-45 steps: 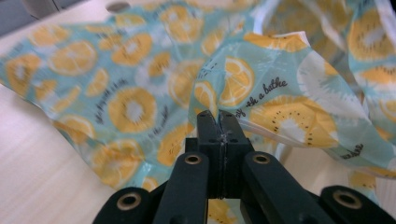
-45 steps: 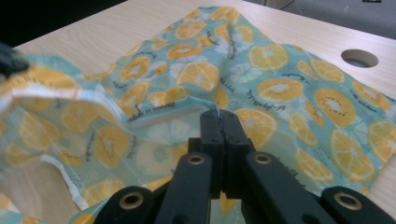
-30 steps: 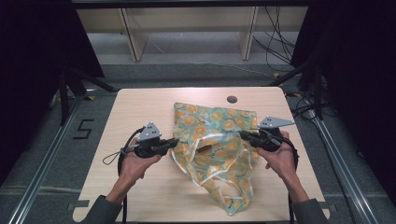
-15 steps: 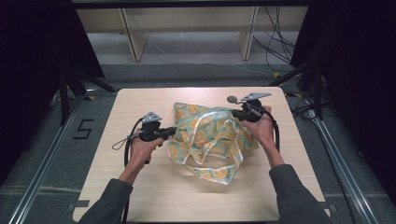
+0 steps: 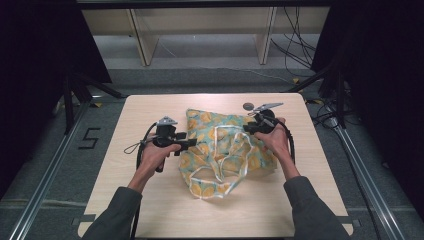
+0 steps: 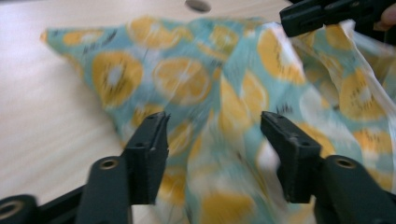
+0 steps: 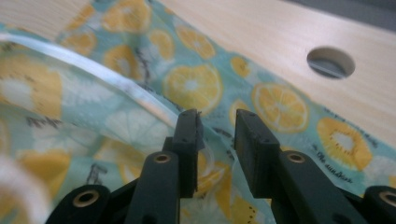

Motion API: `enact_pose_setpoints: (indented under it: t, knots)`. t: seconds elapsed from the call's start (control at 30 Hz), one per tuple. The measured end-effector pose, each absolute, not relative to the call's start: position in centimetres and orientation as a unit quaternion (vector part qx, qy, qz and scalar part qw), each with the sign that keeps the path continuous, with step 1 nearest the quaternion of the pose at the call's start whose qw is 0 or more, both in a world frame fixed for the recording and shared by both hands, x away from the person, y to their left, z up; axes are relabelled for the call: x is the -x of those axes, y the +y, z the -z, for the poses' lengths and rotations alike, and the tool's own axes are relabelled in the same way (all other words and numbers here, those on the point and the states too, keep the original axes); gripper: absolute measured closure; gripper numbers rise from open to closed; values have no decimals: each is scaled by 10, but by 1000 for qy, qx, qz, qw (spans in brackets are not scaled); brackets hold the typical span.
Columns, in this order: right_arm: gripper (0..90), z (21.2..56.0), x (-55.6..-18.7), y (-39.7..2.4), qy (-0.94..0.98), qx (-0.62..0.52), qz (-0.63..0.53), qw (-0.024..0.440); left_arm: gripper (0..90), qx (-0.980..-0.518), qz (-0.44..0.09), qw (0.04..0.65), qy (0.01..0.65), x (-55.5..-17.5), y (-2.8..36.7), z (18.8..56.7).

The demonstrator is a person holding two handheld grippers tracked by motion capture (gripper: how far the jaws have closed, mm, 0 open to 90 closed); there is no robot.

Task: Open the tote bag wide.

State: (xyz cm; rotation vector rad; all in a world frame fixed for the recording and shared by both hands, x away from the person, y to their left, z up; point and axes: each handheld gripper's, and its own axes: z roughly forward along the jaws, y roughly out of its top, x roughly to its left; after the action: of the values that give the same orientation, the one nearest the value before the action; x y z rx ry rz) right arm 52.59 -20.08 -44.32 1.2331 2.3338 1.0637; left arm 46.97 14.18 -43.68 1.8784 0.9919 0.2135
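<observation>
This looks like a lab set up for recording. A plain wooden table (image 5: 150,200) stands on grey floor between metal rails (image 5: 45,180), with black curtains (image 5: 45,40) at both sides and loose cables (image 5: 295,45) behind. A number 5 (image 5: 90,138) is marked on the floor, and bare shelving (image 5: 200,25) stands at the back.

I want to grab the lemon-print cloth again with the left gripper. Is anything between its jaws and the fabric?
Nothing visible: the left gripper stands open right over the cloth, with fabric already between its jaws.
</observation>
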Motion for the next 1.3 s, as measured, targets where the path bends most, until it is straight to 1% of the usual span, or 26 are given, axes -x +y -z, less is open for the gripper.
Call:
enact_pose_setpoints:
  t: [0.03,0.07,0.1,0.13,0.23,0.27,0.33,0.4,0.43,0.5,0.53,0.57,0.63,0.67,0.73,0.8,0.83,0.87,0.9,0.97,1.0,1.03,1.13,1.3]
  knots:
    - [670,435,-520,-201,806,-429,-381,144,400,-773,-90,480,405,-470,141,433]
    - [640,434,-518,-201,805,-413,-394,160,382,-779,-99,474,398,-469,139,428]
    - [597,426,-511,-202,811,-418,-385,138,364,-785,-99,467,394,-469,139,425]
    - [588,423,-507,-203,810,-415,-392,134,351,-781,-92,472,398,-468,138,423]
    - [553,415,-495,-211,814,-393,-408,129,368,-786,-76,479,384,-466,135,421]
    - [550,414,-488,-213,807,-403,-417,109,367,-796,-60,479,365,-465,131,422]
    - [535,413,-480,-220,810,-393,-426,94,350,-805,-49,479,347,-463,122,423]
    - [535,416,-476,-225,812,-384,-430,93,328,-825,-45,460,327,-461,109,426]
    - [540,417,-475,-225,815,-382,-426,91,321,-839,-36,448,307,-462,101,429]
    - [563,420,-473,-227,818,-383,-420,93,453,-859,-19,427,281,-464,91,434]
    - [565,422,-474,-227,818,-380,-425,83,516,-867,-14,416,273,-465,85,438]
    - [566,423,-474,-228,816,-384,-424,83,680,-879,-18,403,255,-467,81,440]
    - [567,421,-473,-230,815,-385,-422,93,863,-882,-33,394,258,-470,77,440]
    - [566,420,-472,-230,815,-380,-429,87,892,-879,-44,397,261,-473,76,438]
    - [556,415,-468,-232,811,-381,-434,90,894,-860,-53,414,292,-476,73,433]
    - [547,412,-465,-232,807,-381,-442,93,894,-859,-62,414,295,-480,73,428]
    - [524,404,-455,-235,805,-375,-451,88,894,-852,-73,419,306,-486,72,422]
    - [522,401,-451,-235,804,-371,-456,90,894,-849,-77,419,312,-489,72,419]
    - [513,397,-444,-235,806,-367,-454,100,894,-848,-77,418,316,-493,72,416]
    - [512,391,-428,-232,807,-352,-463,102,894,-835,-69,429,336,-501,72,412]
    - [512,391,-428,-232,807,-352,-463,102,894,-835,-69,429,336,-501,72,412]
    - [512,387,-408,-226,814,-347,-451,114,894,-830,-61,430,349,-509,72,411]
    - [485,388,-393,-223,817,-351,-446,107,894,-822,-56,432,367,-515,71,411]
    - [384,403,-376,-226,833,-353,-411,113,893,-814,-54,430,386,-522,75,413]
